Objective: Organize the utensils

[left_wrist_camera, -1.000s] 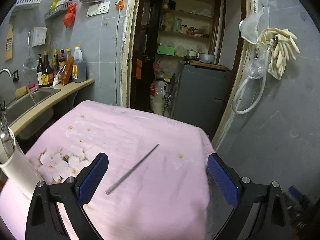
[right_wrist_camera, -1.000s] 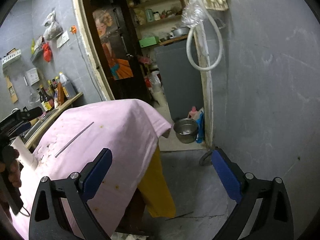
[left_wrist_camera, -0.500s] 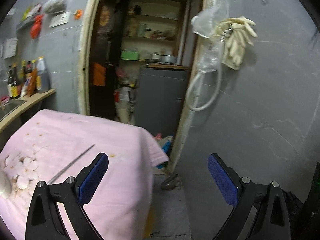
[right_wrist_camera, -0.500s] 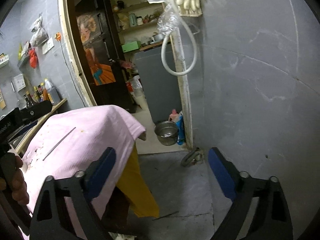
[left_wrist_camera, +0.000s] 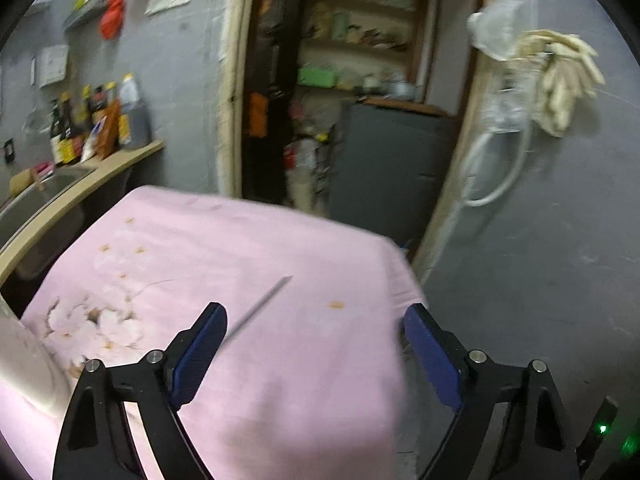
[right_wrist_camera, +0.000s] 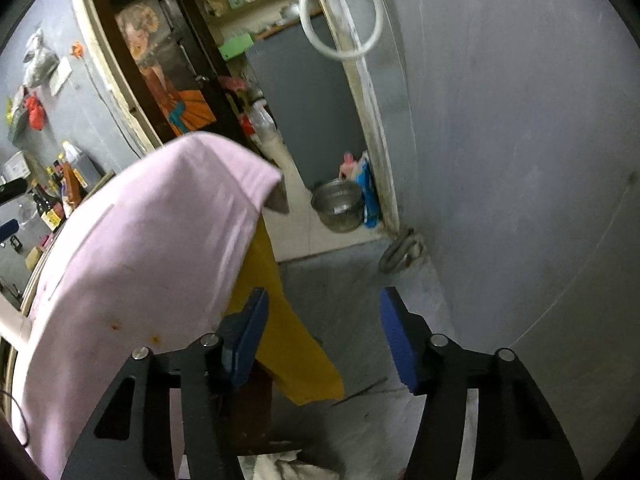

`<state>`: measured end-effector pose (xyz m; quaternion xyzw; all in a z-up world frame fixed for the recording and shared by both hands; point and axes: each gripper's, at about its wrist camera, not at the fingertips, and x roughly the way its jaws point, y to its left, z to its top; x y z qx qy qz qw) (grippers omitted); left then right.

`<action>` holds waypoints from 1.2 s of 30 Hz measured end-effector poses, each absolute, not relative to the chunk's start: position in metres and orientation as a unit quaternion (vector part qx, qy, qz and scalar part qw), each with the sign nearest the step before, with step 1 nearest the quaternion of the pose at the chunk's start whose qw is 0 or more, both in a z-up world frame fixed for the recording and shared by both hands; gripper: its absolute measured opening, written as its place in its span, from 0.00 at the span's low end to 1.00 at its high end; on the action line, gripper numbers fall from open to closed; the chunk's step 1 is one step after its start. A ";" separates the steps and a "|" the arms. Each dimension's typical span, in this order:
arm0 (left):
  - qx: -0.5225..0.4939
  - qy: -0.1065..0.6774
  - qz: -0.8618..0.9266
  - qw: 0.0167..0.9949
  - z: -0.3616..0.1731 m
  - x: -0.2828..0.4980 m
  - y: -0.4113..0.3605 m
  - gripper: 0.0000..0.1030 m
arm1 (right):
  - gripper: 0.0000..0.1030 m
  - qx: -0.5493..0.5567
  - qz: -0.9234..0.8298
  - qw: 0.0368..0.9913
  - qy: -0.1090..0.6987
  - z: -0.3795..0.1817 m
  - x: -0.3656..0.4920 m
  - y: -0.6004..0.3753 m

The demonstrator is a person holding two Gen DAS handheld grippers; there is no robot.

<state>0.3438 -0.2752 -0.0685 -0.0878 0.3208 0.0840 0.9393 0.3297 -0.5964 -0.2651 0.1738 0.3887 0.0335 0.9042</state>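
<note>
Landmark: bench draped in a pink cloth with a pale flower print at its left side.
Utensil: one thin metal rod, likely a chopstick, lies flat on the cloth near the bench's middle, aslant, its near end hidden behind the left gripper's left finger.
White holder: tall pale container stands at the bench's left edge, only partly in frame; contents not visible.
Steel pot: sits on the floor beyond the bench's far right corner, by the doorway; inside unclear, blurred.
Sink: set in the counter left of the bench; contents cannot be told.
Bottles: dark sauce bottles and a plastic jug stand on that counter past the sink.
Left gripper: hangs over the bench's near half, tilted downward; jaws wide apart, just been narrowing a little, nothing between them but cloth below.
Right gripper: off the bench's right side, angled down at the floor and a yellow cloth hanging under the pink one; jaws about half apart, just been closing, gripping nothing.
</note>
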 end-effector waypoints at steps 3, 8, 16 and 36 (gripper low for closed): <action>-0.073 0.346 0.091 0.931 -0.081 0.358 -0.255 0.72 | 0.47 0.178 0.030 0.899 0.399 -0.292 0.334 -0.587; -0.033 0.401 0.073 0.912 -0.103 0.388 -0.240 0.55 | 0.43 0.187 0.020 0.888 0.419 -0.325 0.339 -0.578; 0.026 0.421 0.032 0.906 -0.115 0.412 -0.250 0.48 | 0.43 0.192 0.005 0.887 0.420 -0.342 0.336 -0.572; -0.016 0.387 0.002 0.922 -0.112 0.408 -0.244 0.47 | 0.53 0.230 -0.019 0.879 0.417 -0.361 0.336 -0.576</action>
